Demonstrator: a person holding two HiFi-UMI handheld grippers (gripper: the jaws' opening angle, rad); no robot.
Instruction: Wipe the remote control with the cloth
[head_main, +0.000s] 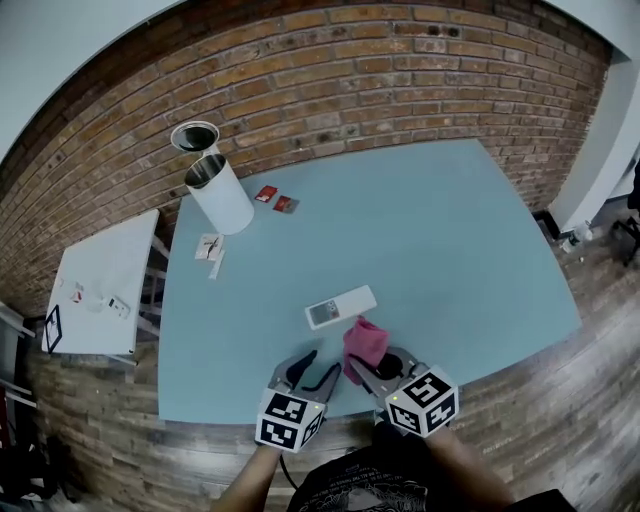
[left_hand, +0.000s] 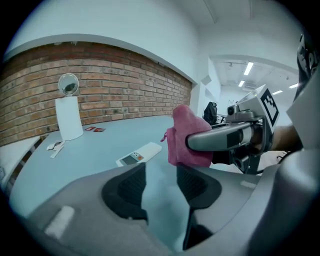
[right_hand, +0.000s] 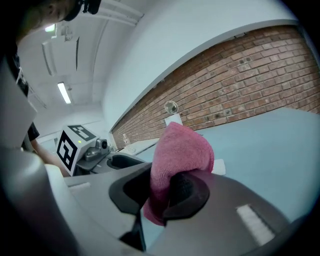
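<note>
The right gripper (right_hand: 160, 187) is closed on the pink cloth (right_hand: 182, 150). The fabric is pinched between the dark pads, a rounded bunch stands up past the jaw tips, and a short tail hangs below. The cloth is judged to be light, soft and limp. It is expected to fold and drag under pressure, so the bunched end beyond the tips is the part best pressed to the work, and the present pinch low on the bunch looks adequate.

The left gripper (left_hand: 161, 182) is held with its jaws apart and nothing is gripped; only the blue table (head_main: 450, 220) is seen through the gap.

The remote control (head_main: 340, 307) lies flat at the centre of the head view, just above the cloth, with its long side slanting up to the right. It is judged to be light, rigid and smooth-cased, likely to skate across the table when rubbed. A steadying hold across its narrow width, near the end away from the screen, is suggested for the free jaws. Whether cloth and remote touch cannot be told.

Both grippers are seen low in the head view, side by side, the left at lower centre-left and the right just to its right. Both are pointed up-frame toward the remote and tipped somewhat downward, with the forearms entering from the bottom edge. A white cylindrical bin (head_main: 222, 195) is left well apart at upper left.
</note>
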